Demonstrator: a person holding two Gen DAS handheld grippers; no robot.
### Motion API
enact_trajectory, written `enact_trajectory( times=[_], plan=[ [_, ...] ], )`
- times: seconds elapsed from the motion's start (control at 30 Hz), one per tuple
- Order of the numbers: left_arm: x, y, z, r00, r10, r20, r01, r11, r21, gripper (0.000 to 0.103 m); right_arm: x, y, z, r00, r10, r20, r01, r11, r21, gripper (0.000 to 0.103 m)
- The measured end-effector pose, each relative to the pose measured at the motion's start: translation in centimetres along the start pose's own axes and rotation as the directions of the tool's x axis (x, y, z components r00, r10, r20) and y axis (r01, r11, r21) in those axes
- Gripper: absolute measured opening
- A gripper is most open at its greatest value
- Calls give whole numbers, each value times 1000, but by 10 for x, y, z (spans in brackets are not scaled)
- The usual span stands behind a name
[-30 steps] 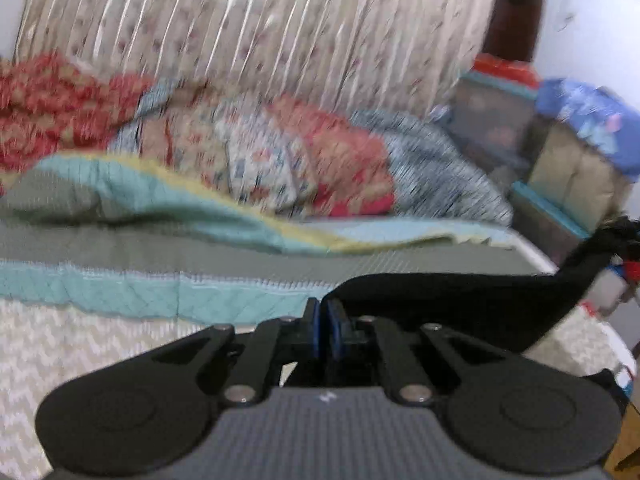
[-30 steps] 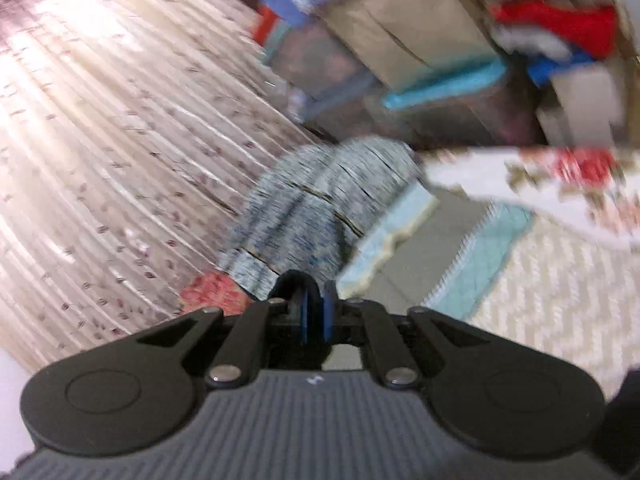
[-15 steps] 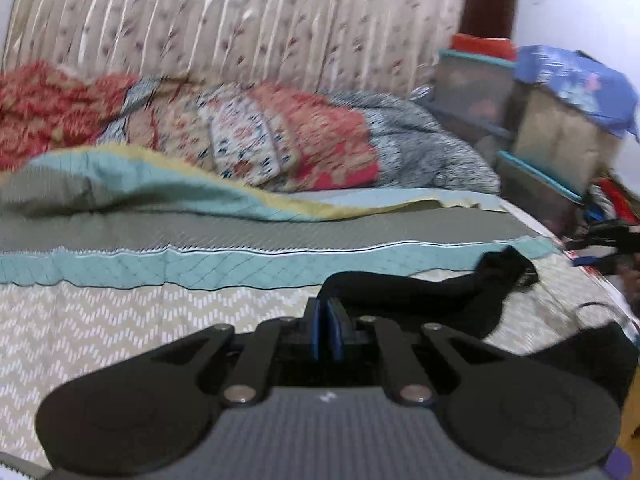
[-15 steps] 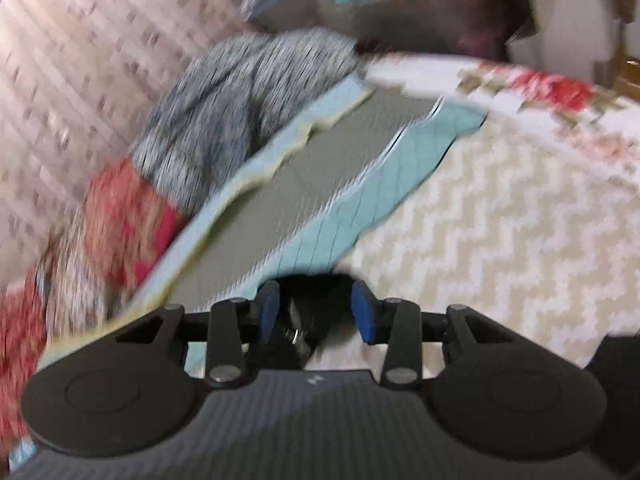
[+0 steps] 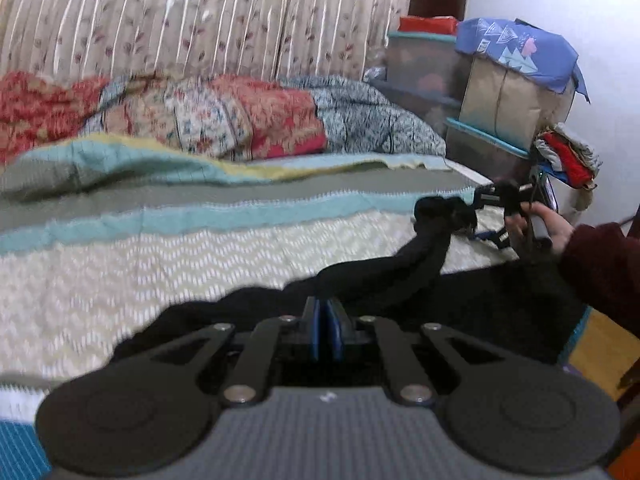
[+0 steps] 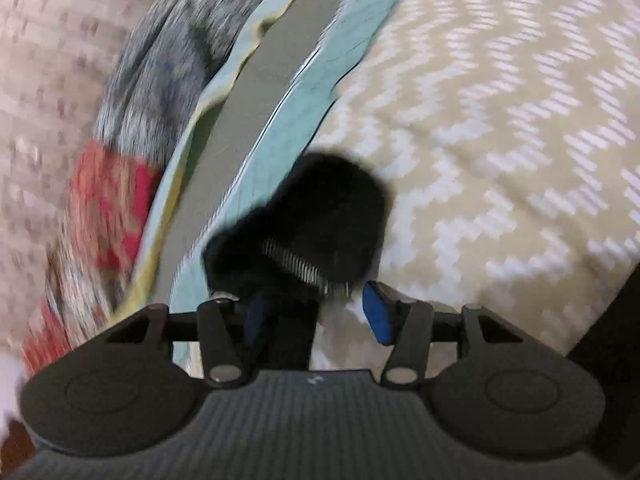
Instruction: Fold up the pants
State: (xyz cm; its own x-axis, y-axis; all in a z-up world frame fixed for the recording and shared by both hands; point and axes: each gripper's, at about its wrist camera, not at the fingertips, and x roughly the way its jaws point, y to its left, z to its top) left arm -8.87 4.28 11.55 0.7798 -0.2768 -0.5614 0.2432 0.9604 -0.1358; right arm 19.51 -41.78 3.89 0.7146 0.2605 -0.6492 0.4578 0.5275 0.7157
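Observation:
The black pants (image 5: 404, 276) lie across the near edge of the bed, one end bunched up at the right. My left gripper (image 5: 326, 332) is shut on the pants' near edge, low over the bed. My right gripper (image 6: 314, 314) is open, blue pads wide apart, with a bunched end of the pants (image 6: 320, 216) with a zipper lying just ahead between the fingers. In the left wrist view the right gripper (image 5: 486, 208) sits at the far right, held by a hand, beside the bunched end.
The bed has a cream zigzag cover (image 5: 160, 264) with teal and grey bands (image 5: 200, 208). Crumpled patterned quilts (image 5: 240, 116) lie along the curtain. Storage boxes and bags (image 5: 500, 88) stand at the right beside the bed.
My right gripper went from shut to wide open and let the pants' end drop on the bed. The left gripper stayed shut and lowered the pants toward the cover.

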Motion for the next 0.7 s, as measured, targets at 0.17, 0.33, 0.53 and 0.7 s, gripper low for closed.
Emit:
enact_trajectory(
  times=[0.17, 0.33, 0.53, 0.7],
  plan=[
    [-3, 4, -10, 1000, 15, -7, -15, 998, -64, 3, 10, 48, 33, 982, 185, -36, -184, 982, 37, 37],
    [-3, 12, -10, 999, 40, -13, -41, 996, -84, 3, -3, 139, 36, 969, 246, 23, -233, 941, -247, 44],
    [9, 24, -5, 993, 110, -40, -112, 992, -56, 8, 2, 110, 7, 996, 10, 88, 32, 887, -460, 46],
    [9, 48, 7, 979, 201, -18, -202, 976, -83, 18, 27, 82, 12, 971, -167, 170, 231, 841, -489, 47]
  ],
)
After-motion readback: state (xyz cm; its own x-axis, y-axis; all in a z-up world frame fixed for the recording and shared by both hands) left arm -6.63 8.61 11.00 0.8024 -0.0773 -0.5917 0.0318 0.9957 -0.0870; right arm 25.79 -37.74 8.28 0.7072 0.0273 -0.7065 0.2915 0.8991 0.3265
